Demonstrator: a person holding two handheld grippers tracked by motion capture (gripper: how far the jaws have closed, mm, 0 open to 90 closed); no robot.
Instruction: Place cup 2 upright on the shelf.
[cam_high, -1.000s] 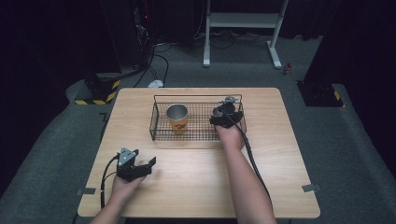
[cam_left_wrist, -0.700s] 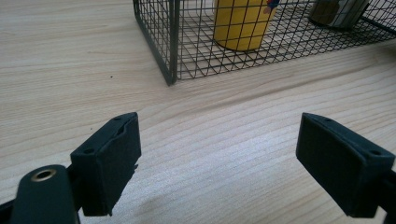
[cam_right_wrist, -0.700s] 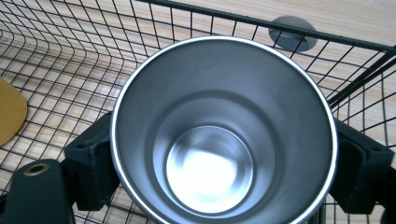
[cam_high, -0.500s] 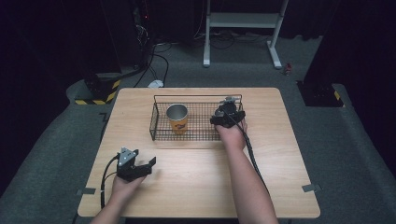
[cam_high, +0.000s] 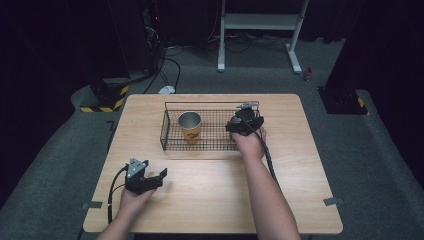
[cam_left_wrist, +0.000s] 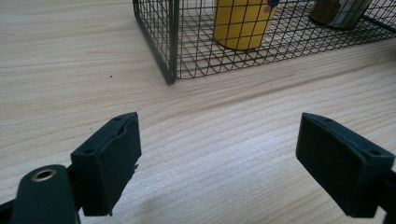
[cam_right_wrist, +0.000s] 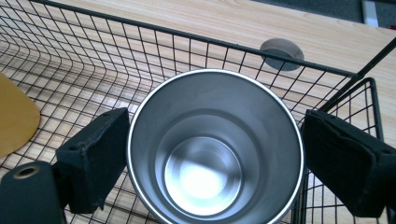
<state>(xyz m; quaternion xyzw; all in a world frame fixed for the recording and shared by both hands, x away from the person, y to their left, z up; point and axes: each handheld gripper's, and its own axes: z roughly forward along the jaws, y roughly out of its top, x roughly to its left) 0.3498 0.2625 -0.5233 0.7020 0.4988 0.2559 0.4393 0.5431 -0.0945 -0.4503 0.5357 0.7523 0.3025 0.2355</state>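
In the high view, a light wooden desk (cam_high: 210, 200) carries a black wire basket (cam_high: 165, 125) near its far middle. A yellow cup (cam_high: 190, 131) with a steel rim stands upright in the basket's left half. The right hand-held gripper (cam_high: 240, 122) reaches into the basket's right end, with the person's hand just behind it and its cable trailing back along the forearm. The left hand-held gripper (cam_high: 160, 176) rests on the near left part of the desk, well apart from the basket, jaws pointing towards the right.

In the left gripper view, the left hand-held gripper (cam_left_wrist: 217, 158) is released: its two black pads stand wide apart over bare wood with nothing between them. Ahead is the near corner of the wire basket (cam_left_wrist: 170, 42), with the yellow cup (cam_left_wrist: 240, 25) behind the mesh and the base of the steel cup (cam_left_wrist: 343, 11) farther right inside it.

In the right gripper view, the right hand-held gripper (cam_right_wrist: 215, 158) looks down into the open mouth of the steel cup (cam_right_wrist: 205, 168), which sits upright inside the wire basket (cam_right_wrist: 196, 37), close to its far wall and end corner. The pads lie against the cup's rim on both sides, grasping it. Whether its base rests on the mesh I cannot tell. The yellow cup (cam_right_wrist: 14, 116) edges in at the left, and beyond the basket the desk (cam_right_wrist: 233, 23) has a round hole (cam_right_wrist: 281, 52).
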